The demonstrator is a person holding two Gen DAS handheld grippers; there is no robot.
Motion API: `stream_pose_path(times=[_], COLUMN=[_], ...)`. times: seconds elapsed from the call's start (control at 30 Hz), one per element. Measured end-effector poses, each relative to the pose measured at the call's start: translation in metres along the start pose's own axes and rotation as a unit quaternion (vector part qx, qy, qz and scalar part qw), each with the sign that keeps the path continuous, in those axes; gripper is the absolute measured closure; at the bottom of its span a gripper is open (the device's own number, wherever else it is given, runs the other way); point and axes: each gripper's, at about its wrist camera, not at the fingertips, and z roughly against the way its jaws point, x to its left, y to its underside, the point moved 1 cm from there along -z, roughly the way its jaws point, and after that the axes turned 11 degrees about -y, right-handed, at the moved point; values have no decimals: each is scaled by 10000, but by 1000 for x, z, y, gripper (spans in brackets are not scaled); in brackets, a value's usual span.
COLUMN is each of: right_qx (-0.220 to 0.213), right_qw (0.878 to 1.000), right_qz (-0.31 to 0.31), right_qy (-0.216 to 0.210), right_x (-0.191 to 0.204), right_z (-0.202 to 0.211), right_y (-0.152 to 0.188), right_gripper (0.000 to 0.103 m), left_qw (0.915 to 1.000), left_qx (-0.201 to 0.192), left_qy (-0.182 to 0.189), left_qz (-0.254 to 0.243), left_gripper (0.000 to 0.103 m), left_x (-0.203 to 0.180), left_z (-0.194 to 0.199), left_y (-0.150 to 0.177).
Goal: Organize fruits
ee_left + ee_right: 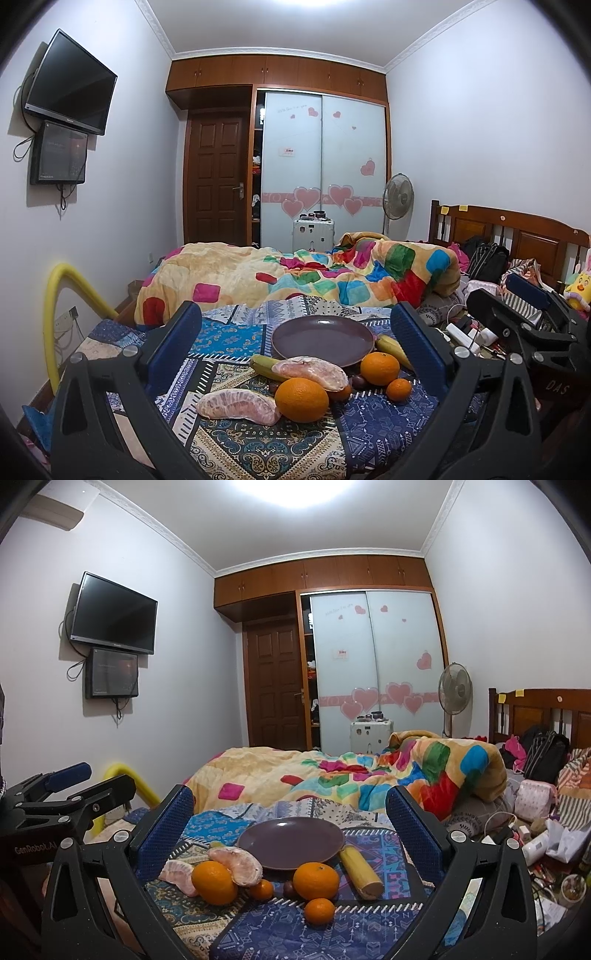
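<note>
Both my tongs, left (295,332) and right (290,812), gape empty; oranges (316,880) may roll off soft bed (332,930) beside plate (258,840).

1. White walls (480,129) and ceiling, with a bright ceiling light (295,491) overhead.
2. A dark TV (70,83) hangs on the left wall, a smaller screen (59,153) just below it.
3. At the far end stands a brown door (218,181) beside a wardrobe (325,166) with frosted sliding panels and pink heart stickers; wooden cabinets (277,72) run above.
4. A fan (398,197) stands near the wardrobe.
5. The bed's headboard (517,236) is wooden; a colourful quilt (295,277) lies rumpled on the bed.
</note>
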Motion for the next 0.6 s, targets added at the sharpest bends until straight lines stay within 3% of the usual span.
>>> stream_pose_path(times=[0.6], right_qx=[106], right_qw=[9999], right_qz=[-124], right_qy=[-9], right_x=[-6], right_z=[-5], right_y=[6], right_gripper=[0], left_qw=[9998], left_qx=[169], left_qy=[10], left_qz=[-58], left_gripper=[0], left_x=[2], left_z=[-18], left_y=[12])
